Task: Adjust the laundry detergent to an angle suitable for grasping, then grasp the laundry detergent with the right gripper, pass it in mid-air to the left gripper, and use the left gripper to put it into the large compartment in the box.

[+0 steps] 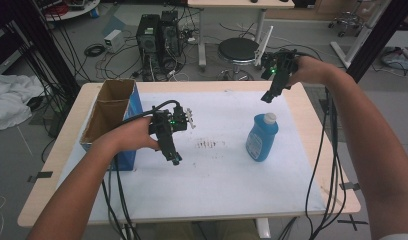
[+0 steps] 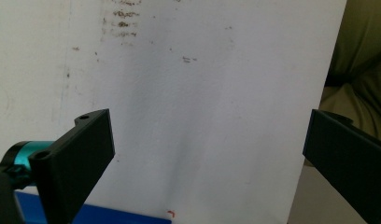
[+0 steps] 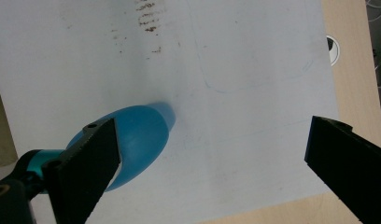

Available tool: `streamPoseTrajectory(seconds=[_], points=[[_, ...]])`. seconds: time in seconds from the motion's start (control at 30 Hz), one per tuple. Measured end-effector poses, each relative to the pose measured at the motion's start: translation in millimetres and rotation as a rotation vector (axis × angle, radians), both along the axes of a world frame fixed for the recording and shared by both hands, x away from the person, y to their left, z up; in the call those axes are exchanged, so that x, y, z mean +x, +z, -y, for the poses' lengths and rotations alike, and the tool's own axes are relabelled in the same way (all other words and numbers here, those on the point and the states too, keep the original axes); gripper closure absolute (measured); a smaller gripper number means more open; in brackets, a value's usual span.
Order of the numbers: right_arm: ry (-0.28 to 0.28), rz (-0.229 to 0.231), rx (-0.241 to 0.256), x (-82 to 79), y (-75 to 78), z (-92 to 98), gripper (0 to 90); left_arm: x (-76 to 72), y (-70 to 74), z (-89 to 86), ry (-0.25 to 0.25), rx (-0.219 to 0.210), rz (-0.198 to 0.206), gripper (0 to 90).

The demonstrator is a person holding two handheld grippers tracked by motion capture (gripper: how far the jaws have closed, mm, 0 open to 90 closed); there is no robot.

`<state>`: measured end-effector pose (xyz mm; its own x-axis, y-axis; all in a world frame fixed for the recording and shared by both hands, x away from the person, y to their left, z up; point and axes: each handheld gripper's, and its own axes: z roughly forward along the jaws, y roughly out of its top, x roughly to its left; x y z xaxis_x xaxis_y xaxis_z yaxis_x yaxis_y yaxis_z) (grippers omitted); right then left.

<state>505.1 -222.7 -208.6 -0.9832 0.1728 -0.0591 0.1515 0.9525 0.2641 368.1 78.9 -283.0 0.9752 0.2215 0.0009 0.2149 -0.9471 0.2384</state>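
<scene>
High view: blue bottle (image 1: 262,137) stands upright on the white sheet (image 1: 217,175), right of centre, white cap on top. Right gripper (image 1: 270,96) hangs above and just beyond it, not touching. Left gripper (image 1: 174,159) is held over the sheet beside an open cardboard box (image 1: 104,115) with blue sides, at the table's left.

Right gripper view: jaws spread wide, nothing between them; the bottle (image 3: 137,140) shows as a smooth, rounded blue body partly behind one jaw (cap hidden here). Brown smudges (image 3: 146,18) mark the sheet.

Left gripper view: jaws wide apart over bare white sheet (image 2: 202,116); matte black, flat-faced pads. A blue strip (image 2: 109,215) at the bottom edge.
</scene>
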Motion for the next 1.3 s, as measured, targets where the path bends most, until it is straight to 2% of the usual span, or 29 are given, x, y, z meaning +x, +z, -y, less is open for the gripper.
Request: streamPoseTrajectory(seconds=[0.7, 1.3], points=[[0.014, 0.010, 0.010, -8.2, 6.9, 4.0, 2.5, -3.5, -0.7, -6.6, 0.047, -0.011, 0.015, 2.1], [0.005, 0.042, -0.003, -22.6, 12.6, 10.0, 2.5, -5.3, 0.4, -6.4, 0.036, -0.009, 0.026, 2.1]])
